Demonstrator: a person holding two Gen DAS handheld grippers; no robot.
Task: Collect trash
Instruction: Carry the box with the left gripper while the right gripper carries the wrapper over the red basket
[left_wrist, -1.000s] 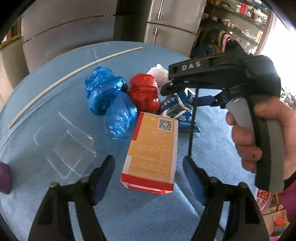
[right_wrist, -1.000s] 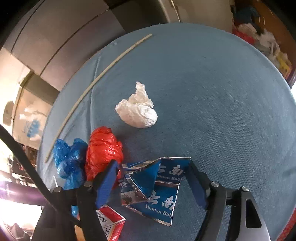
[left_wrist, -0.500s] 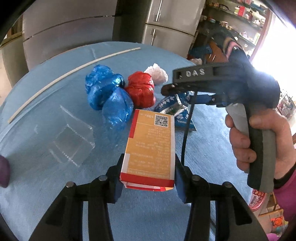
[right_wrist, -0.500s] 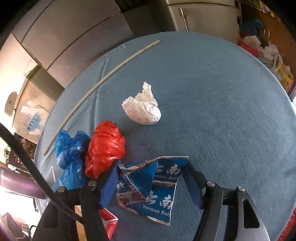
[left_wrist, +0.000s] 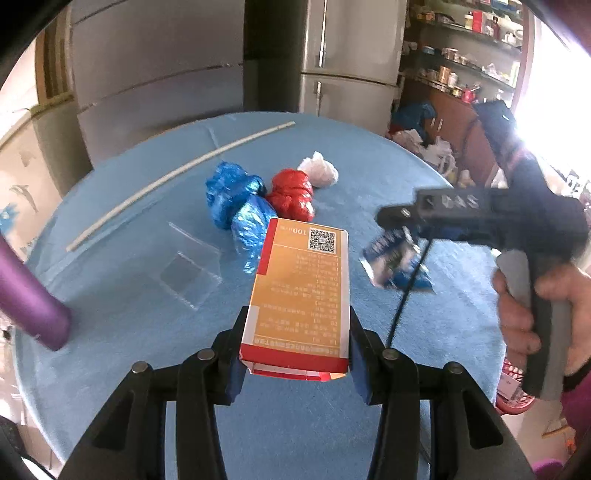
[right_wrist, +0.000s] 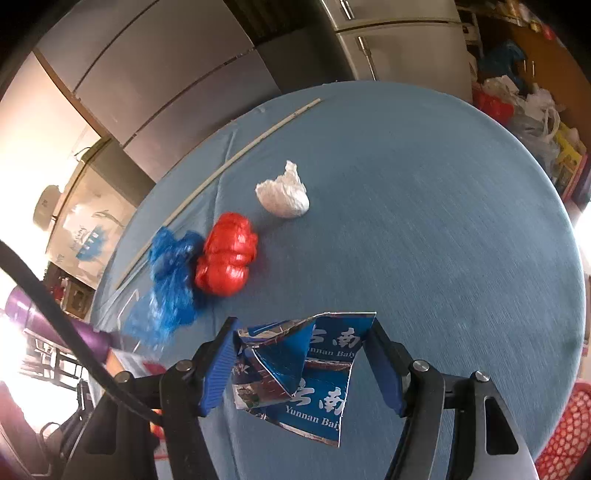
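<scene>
Left gripper (left_wrist: 295, 354) clamped on orange box (left_wrist: 301, 295), lower centre. Right gripper (right_wrist: 301, 363) clamped on blue wrapper (right_wrist: 306, 373), bottom centre. Red bag (right_wrist: 226, 258) mid-left.

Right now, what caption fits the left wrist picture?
Left tongs grip an orange box above a blue table littered with trash.

A round table (right_wrist: 443, 229) under blue cloth carries blue bags (left_wrist: 236, 206), a red bag (left_wrist: 291, 197), a white wad (left_wrist: 319, 172), a clear tray (left_wrist: 188, 269), and a long white stick (left_wrist: 177, 173).
</scene>
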